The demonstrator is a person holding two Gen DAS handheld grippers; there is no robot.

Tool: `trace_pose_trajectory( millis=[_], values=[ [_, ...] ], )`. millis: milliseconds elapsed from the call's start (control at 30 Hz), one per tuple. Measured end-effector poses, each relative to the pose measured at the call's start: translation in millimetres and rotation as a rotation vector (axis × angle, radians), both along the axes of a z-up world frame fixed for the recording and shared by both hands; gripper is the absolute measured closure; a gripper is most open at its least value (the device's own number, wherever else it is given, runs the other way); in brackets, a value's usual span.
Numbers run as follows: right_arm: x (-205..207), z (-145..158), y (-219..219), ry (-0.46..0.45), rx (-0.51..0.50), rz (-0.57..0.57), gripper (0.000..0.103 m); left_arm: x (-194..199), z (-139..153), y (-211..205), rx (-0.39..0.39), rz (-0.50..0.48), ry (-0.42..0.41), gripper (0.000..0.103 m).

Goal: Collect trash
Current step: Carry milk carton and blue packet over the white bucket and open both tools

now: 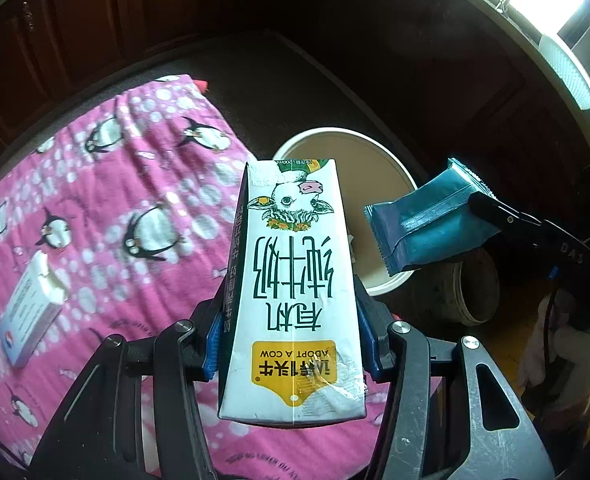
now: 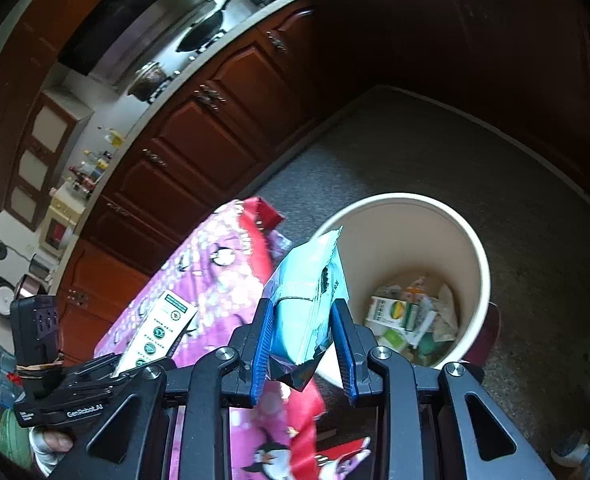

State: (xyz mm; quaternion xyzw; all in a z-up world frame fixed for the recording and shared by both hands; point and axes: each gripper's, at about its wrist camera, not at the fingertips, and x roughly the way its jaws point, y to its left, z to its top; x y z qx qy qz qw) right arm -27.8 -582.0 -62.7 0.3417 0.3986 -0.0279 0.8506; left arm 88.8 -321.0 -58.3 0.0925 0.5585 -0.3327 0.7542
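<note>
Here left gripper [image 1: 291, 344] clamps milk carton [image 1: 291, 280], right gripper [image 2: 303, 344] clamps blue packet [image 2: 307, 300] above penguin blanket [image 1: 115, 208], kitchen cabinets [image 2: 199, 140] behind

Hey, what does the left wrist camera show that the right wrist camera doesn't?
Only the left wrist view shows the small white box lying on the pink penguin blanket, and the milk carton face-on in the left gripper. Only the right wrist view shows trash already inside the bin and the kitchen counter. Both show the bin, blanket, carton, and the blue snack packet clamped in the right gripper.
</note>
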Motion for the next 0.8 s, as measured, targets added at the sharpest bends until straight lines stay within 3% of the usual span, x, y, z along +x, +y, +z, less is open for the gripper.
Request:
trace_pose_trajectory(
  millis=[667, 700, 733, 800],
  values=[
    [-1, -33, -26, 0.113, -0.092, -0.113, 0.075, 11, -34, -54, -0.018, -0.043, 0.071, 0.052],
    [0, -35, -28, 0.125, -0.093, -0.122, 0.070, 11, -35, -57, -0.031, -0.044, 0.080, 0.052],
    [0, -37, -29, 0.138, -0.094, -0.133, 0.056, 12, -36, -59, -0.051, -0.043, 0.090, 0.052],
    [-1, -39, -29, 0.145, -0.092, -0.141, 0.051, 13, -38, -62, -0.081, -0.038, 0.106, 0.051]
  ],
)
